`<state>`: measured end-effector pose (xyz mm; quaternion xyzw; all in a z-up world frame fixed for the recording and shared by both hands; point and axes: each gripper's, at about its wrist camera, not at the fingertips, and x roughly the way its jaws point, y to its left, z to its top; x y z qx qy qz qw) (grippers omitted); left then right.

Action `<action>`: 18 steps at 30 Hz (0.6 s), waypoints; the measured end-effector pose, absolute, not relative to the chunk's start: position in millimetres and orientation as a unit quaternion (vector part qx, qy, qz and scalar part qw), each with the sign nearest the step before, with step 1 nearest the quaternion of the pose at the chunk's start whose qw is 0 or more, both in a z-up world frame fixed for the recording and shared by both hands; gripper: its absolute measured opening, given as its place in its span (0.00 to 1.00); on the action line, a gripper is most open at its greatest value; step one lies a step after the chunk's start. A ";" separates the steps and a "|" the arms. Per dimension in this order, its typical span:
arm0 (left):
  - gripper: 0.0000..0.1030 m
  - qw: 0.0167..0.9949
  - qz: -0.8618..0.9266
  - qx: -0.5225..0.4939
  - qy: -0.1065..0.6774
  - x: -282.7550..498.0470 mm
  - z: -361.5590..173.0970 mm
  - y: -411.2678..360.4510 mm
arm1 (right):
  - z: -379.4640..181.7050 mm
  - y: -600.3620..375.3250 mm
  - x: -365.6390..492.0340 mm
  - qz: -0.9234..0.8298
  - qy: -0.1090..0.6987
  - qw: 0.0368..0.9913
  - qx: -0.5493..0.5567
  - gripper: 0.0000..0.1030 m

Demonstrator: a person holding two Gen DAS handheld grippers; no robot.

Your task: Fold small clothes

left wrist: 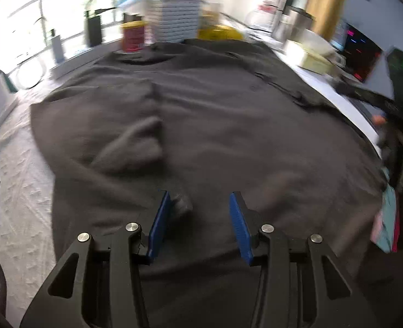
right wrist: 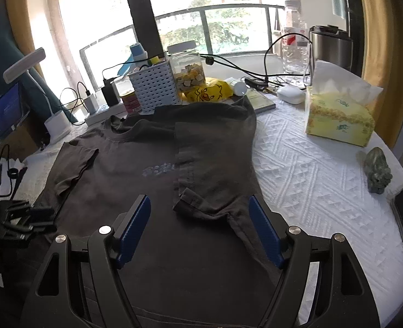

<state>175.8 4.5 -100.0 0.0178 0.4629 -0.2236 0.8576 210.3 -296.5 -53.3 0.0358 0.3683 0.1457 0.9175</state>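
Your dark T-shirt lay flat mid-desk, its right side folded inward. Both tools, left and right, hung spread and empty. Soft, limp cloth; you'd best pinch the left sleeve hem.

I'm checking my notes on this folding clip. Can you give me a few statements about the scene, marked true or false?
1. The dark T-shirt lies spread on the table. True.
2. The shirt's side nearer the tissue box is folded over onto its middle. True.
3. The right gripper is clamped on a sleeve. False: its jaws stand open, holding nothing.
4. The tissue box sits on the shirt. False: it stands apart on the white tablecloth.
5. The left gripper holds a jar. False: its jaws are open above the shirt.
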 end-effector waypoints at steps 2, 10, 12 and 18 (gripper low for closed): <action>0.43 0.853 -0.236 0.028 0.464 168.8 -97.3 2.7 | -54.8 -298.4 210.8 0.141 0.371 0.917 0.038 0.75; 0.43 0.876 -0.161 -0.034 0.453 168.7 -73.1 57.4 | -59.9 -293.8 216.2 0.147 0.377 0.914 0.033 0.75; 0.43 0.886 -0.113 -0.050 0.447 175.0 -75.0 75.4 | -60.7 -292.6 216.9 0.149 0.378 0.913 0.034 0.75; 0.41 0.883 -0.035 -0.052 0.464 196.3 -101.7 95.4 | -62.2 -289.6 217.5 0.152 0.381 0.912 0.030 0.75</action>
